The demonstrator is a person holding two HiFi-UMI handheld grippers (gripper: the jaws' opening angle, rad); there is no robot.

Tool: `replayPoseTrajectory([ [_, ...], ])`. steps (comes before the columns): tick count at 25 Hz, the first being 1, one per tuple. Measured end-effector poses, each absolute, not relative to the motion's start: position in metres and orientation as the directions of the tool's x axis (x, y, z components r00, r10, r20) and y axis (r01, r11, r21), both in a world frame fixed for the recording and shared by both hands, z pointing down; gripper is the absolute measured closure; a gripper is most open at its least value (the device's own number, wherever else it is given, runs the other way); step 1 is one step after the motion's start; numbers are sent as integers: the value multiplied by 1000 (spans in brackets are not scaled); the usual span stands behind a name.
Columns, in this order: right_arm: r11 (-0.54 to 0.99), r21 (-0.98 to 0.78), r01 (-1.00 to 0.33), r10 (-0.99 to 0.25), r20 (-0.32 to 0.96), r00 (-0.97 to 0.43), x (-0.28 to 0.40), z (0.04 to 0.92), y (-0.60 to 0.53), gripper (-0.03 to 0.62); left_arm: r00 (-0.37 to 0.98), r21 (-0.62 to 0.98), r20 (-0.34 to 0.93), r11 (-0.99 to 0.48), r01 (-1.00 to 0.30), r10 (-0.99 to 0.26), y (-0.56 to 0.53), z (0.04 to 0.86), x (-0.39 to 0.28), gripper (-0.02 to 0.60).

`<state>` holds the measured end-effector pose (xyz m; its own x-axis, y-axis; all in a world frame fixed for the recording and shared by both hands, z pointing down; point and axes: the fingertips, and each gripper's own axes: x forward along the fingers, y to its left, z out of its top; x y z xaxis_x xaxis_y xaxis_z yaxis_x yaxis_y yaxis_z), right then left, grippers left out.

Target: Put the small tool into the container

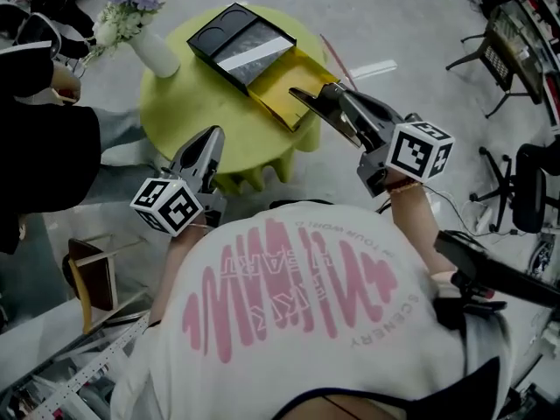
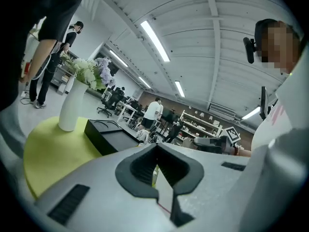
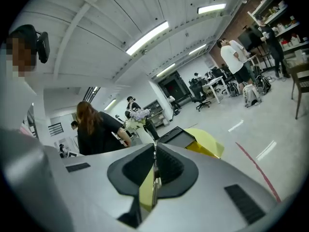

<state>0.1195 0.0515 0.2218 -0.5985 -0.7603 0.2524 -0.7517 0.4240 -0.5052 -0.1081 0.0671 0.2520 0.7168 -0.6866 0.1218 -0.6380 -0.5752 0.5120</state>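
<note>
Currently both pairs of jaws are pressed together on nothing: left gripper (image 1: pixel 213 138) hovers over the table (image 1: pixel 175 103) edge, right gripper (image 1: pixel 299 94) points at the black container (image 1: pixel 210 35), likely staged for a pickup; I can't spot the small tool in any view

Round yellow-green desk (image 1: pixel 188 103) was bare on its near-left half; open approach over the near edge. White vase of flowers (image 1: pixel 156 52) blocked the far-left rim. Flat black tray container (image 1: pixel 241 44) and yellow open box (image 1: pixel 293 81) just beside it filled the far-right side. Person in black (image 1: pixel 35 147) crowded the left.
</note>
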Motion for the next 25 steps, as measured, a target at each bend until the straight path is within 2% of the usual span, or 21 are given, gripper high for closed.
replayPoseTrajectory([
  [7, 448, -550, -705, -713, 257, -653, 127, 243, 10, 574, 682, 531, 166, -518, -671, -713, 46, 273, -94, 574],
  [14, 423, -576, -699, -692, 293, -660, 145, 266, -25, 576, 682, 557, 225, -482, -676, -696, 18, 294, -71, 574],
  [25, 417, -572, -706, -648, 358, -672, 136, 295, -59, 576, 687, 593, 253, -451, -666, -681, -7, 320, -62, 574],
])
